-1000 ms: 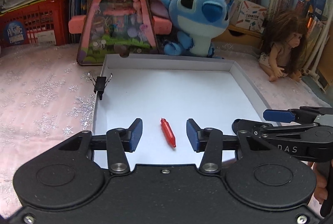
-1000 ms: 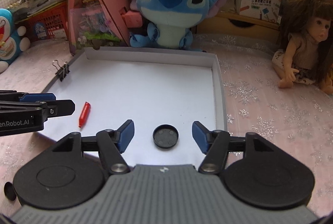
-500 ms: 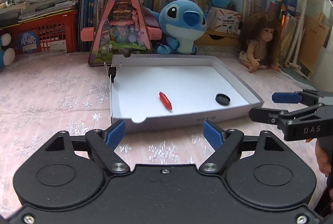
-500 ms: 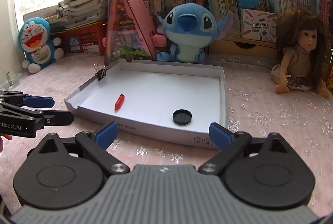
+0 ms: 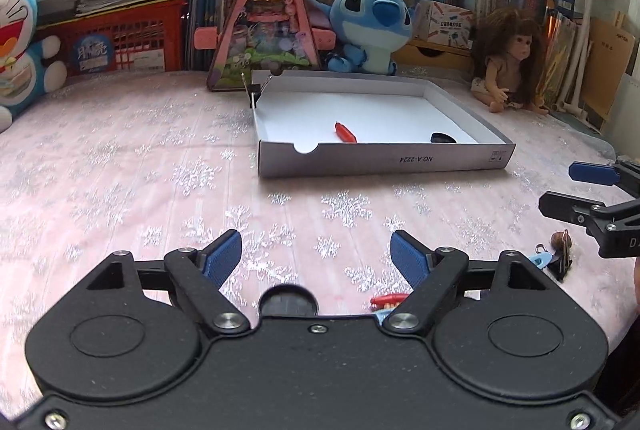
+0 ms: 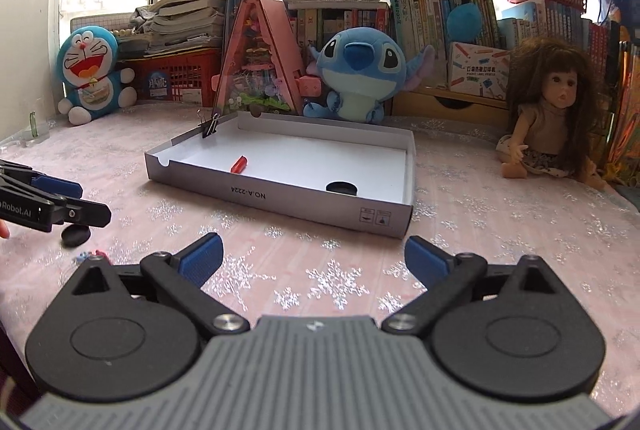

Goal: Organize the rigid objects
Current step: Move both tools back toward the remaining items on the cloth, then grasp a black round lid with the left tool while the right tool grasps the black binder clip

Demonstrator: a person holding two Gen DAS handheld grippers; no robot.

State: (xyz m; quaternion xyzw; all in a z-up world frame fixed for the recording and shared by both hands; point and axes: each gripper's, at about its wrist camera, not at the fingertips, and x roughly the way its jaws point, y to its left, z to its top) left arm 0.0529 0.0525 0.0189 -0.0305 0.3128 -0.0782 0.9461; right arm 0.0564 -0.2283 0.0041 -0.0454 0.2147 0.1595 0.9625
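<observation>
Pink snowflake tablecloth (image 5: pixel 120 166) covered the surface in the left wrist view, and the white cardboard box (image 5: pixel 384 160) sat toward its far edge, near the books and plush toys. Inside the box a red capsule-like piece (image 5: pixel 345 132) lay near the front wall, a black round cap (image 5: pixel 443 138) near the front right corner, and a black binder clip (image 5: pixel 253 93) was clamped on the far left corner of the rim. Left gripper (image 5: pixel 316 256) hovered over the near edge with jaws spread wide and nothing between them; a black disc (image 5: pixel 288 301) and another red piece (image 5: pixel 386 299) lay just below it, likely next to collect. Small clips (image 5: pixel 558 256) sat at the near right, under the right gripper (image 5: pixel 588 194). Right wrist view: right gripper (image 6: pixel 312 258) also spread wide, empty, over bare cloth short of the box (image 6: pixel 280 196). Red piece (image 6: pixel 240 164) and cap (image 6: pixel 341 187) inside; binder clip (image 6: pixel 209 126) on the far left corner. Left gripper (image 6: pixel 56 204) came in at the left edge above a black disc (image 6: pixel 75 235); its jaw state could not be judged from this view. Box probably serves as the collection spot.
</observation>
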